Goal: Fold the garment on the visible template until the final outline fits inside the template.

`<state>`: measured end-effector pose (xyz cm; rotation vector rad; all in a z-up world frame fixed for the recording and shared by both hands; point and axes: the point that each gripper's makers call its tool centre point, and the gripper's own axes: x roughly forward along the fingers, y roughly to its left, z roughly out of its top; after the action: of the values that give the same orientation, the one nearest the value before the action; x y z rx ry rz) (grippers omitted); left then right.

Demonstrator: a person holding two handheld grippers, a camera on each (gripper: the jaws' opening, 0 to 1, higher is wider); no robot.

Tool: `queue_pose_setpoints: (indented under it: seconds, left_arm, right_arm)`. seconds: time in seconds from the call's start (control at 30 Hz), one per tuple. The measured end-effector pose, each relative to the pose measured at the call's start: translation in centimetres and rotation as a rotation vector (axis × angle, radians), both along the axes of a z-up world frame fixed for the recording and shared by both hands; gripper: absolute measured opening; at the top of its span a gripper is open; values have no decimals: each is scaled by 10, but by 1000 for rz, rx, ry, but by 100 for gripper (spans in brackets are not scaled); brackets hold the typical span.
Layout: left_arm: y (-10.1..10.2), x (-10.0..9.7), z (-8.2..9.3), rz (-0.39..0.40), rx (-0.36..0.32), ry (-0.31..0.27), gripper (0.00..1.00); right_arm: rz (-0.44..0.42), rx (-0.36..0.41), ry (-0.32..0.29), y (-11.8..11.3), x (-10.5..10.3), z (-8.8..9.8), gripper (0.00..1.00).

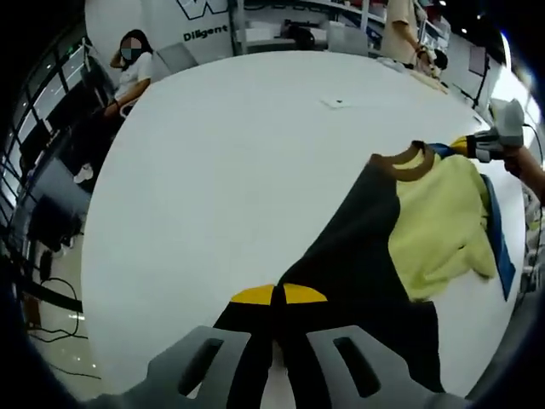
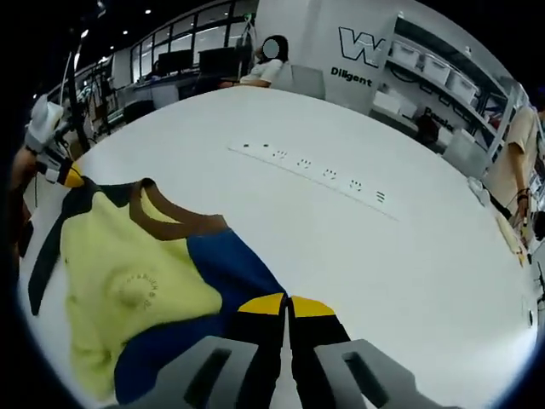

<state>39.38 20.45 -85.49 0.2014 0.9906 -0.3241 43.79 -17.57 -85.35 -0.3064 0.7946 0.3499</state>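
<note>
Gripping opposite ends of the garment (image 1: 409, 221), both tools look set to stretch it flat before a fold. The left gripper (image 1: 274, 300) has its yellow-tipped jaws pressed together on dark fabric, and the right gripper (image 2: 288, 305) is likewise pinched on a dark edge beside the blue panel. The garment, yellow-green with a brown collar (image 2: 174, 223), lies spread on the white table (image 2: 358, 256). No template outline can be made out, so fit cannot be judged.
</note>
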Motion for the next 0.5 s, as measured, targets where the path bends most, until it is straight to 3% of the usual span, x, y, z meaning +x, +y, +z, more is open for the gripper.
queue_pose_setpoints:
  seconds: [0.5]
  left_arm:
    - [4, 10, -4, 20, 30, -30, 0]
  right_arm:
    - [-13, 21, -5, 0, 7, -8, 0]
